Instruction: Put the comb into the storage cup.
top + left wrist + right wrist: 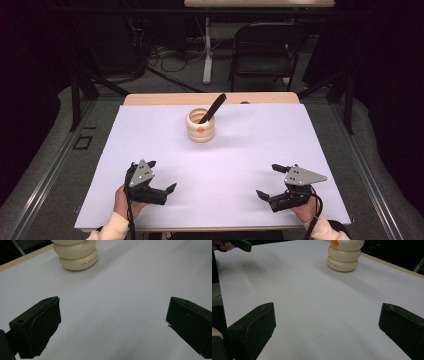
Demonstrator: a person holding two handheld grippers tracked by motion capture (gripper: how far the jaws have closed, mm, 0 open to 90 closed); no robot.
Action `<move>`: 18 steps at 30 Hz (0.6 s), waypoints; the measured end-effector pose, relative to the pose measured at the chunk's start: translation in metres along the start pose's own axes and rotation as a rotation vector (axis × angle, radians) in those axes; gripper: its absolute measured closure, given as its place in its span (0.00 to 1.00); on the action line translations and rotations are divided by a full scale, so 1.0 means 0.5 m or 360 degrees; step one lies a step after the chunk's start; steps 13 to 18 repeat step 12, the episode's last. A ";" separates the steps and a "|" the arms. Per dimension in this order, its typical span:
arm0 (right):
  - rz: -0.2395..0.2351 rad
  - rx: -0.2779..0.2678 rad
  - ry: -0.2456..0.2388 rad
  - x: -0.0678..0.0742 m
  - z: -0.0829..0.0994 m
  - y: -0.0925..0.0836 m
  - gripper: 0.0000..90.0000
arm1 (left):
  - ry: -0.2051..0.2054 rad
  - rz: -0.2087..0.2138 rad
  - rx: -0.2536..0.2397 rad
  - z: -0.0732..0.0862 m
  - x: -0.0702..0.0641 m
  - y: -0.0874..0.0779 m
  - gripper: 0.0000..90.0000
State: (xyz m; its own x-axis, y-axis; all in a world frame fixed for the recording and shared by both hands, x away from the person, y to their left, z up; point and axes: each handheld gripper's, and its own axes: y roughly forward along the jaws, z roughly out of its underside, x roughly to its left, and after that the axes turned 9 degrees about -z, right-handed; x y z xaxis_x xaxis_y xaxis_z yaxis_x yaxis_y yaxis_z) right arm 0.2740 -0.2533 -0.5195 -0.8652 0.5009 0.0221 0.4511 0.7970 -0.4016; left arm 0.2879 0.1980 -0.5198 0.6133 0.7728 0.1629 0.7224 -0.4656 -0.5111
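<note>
Both hand-held grippers sit at the near edge of the desk [150,130], each held by a hand entering from the bottom of the high view. Left hand-held gripper [161,176]: jaws spread wide, nothing between them. Right hand-held gripper [268,180]: jaws likewise spread wide and empty. Each carries a grey three-cornered plate on top.

Well apart from both, toward the far middle of the white desk surface, stands the cream jar [200,125]. It is upright, with a ribbed body of stacked rounded rings and an open top. A black utensil [213,107] stands in it, leaning up and to the right past the rim.

View differences:
- High view: shows the utensil, the open mouth of the jar, and an orange spot on its front.
- Left gripper view: shows the lower rings of the jar [76,253] at top left, with a line of small orange lettering on the bottom ring; the top is cut off.
- Right gripper view: shows the jar [344,255] at top, with the orange mark and the lettering, and part of the other hand-held gripper at upper left.
</note>
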 end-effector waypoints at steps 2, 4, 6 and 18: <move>0.0000 0.0000 0.0001 0.000 0.000 0.000 0.00 | -0.0021 -0.0007 -0.0010 0.004 -0.001 -0.007 0.00; 0.0001 0.0000 0.0001 0.000 0.000 0.000 0.00 | -0.0031 -0.0015 -0.0011 0.008 0.000 -0.014 0.00; 0.0005 -0.0001 -0.0002 0.001 0.000 0.000 0.00 | -0.0062 -0.0013 -0.0009 0.015 0.000 -0.021 0.00; 0.0007 -0.0001 -0.0005 0.000 0.000 0.000 0.00 | -0.0112 -0.0021 -0.0022 0.022 0.006 -0.029 0.00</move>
